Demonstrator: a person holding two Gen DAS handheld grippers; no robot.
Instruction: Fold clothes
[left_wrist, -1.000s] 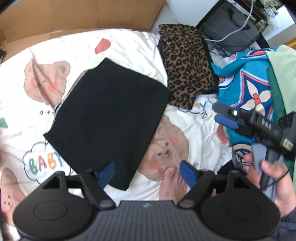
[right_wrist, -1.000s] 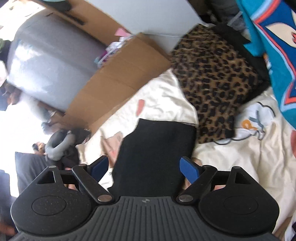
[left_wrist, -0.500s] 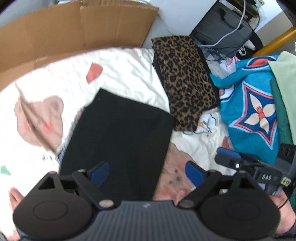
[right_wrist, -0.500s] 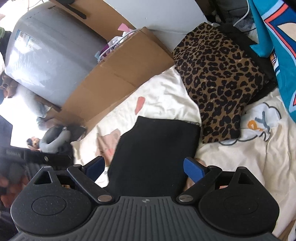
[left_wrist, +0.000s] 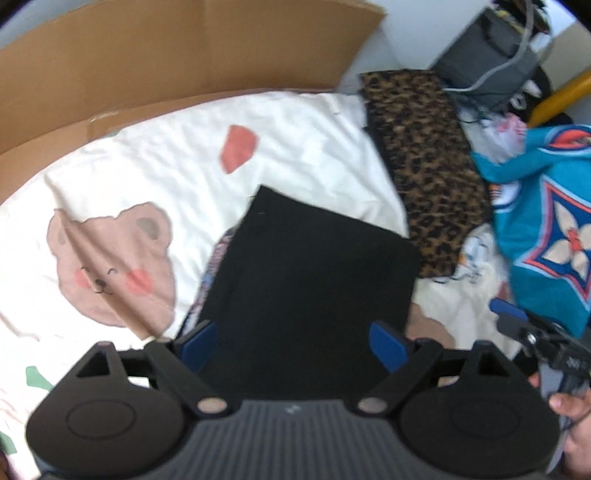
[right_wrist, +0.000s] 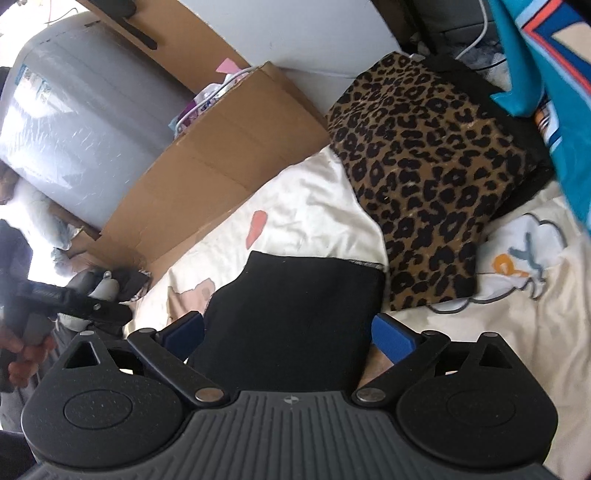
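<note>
Black cloth (left_wrist: 306, 266), soft and limp, is lying flat between our spread left gripper (left_wrist: 293, 341) and right gripper (right_wrist: 291, 330) fingers; we are judging its near corners the best hold

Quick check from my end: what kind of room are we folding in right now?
Probably a bedroom in a home: a cartoon bear sheet is the work surface, folded clothes are stacked on it, and cardboard leans behind.

The folded garment (left_wrist: 306, 280) is plain black on a cream sheet (left_wrist: 155, 173) printed with a pink-cheeked tan bear (left_wrist: 110, 262). At two o'clock sits a brown-and-black leopard-print piece (left_wrist: 428, 162); at three o'clock, teal cloth (left_wrist: 546, 229) with orange-and-white diamonds. Blue gripper pads (left_wrist: 386, 345).
</note>
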